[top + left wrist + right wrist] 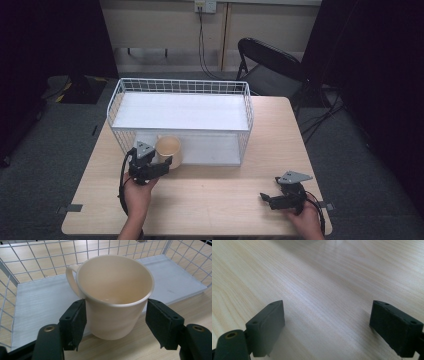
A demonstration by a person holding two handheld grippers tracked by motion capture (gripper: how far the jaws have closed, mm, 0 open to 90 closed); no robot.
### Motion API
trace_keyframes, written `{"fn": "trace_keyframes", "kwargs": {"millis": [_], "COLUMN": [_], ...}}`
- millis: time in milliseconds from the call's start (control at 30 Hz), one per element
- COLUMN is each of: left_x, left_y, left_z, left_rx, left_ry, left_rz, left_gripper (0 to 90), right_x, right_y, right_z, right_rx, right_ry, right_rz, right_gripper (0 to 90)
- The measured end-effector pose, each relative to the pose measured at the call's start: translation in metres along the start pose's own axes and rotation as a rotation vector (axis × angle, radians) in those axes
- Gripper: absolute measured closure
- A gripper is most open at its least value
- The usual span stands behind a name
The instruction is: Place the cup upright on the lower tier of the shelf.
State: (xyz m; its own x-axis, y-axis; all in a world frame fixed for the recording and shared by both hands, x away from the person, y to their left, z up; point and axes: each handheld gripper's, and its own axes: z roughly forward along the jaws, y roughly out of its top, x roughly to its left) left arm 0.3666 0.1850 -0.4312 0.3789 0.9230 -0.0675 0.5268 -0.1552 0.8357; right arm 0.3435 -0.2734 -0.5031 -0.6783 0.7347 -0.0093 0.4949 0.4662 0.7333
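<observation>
A cream cup (115, 290) with its handle to the left stands upright on the wooden table (225, 190), at the front edge of the wire rack's lower white board (37, 305). My left gripper (116, 307) straddles the cup low on its body. Its left pad (78, 320) is at the cup's wall, while a thin gap shows beside the right pad (160, 320). In the high view the cup (168, 148) stands just beyond my left gripper (165, 167). My right gripper (327, 312) rests open over bare wood, near the table's front right (266, 199).
A white wire rack (182, 82) with two levels fills the back half of the table, its front open low down. A black folding chair (270, 65) stands behind the table at the right. Dark curtains flank both sides.
</observation>
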Motion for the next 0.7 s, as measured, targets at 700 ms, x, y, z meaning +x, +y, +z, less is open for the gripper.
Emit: {"fn": "trace_keyframes", "kwargs": {"millis": [700], "left_x": [0.0008], "left_y": [0.0024], "left_z": [0.0096], "left_rx": [0.005], "left_ry": [0.03], "left_rz": [0.01], "left_gripper": [54.7], "right_x": [0.0], "right_y": [0.0], "right_z": [0.0], "right_rx": [0.0], "right_ry": [0.0], "right_rz": [0.0], "right_gripper": [11.8]}}
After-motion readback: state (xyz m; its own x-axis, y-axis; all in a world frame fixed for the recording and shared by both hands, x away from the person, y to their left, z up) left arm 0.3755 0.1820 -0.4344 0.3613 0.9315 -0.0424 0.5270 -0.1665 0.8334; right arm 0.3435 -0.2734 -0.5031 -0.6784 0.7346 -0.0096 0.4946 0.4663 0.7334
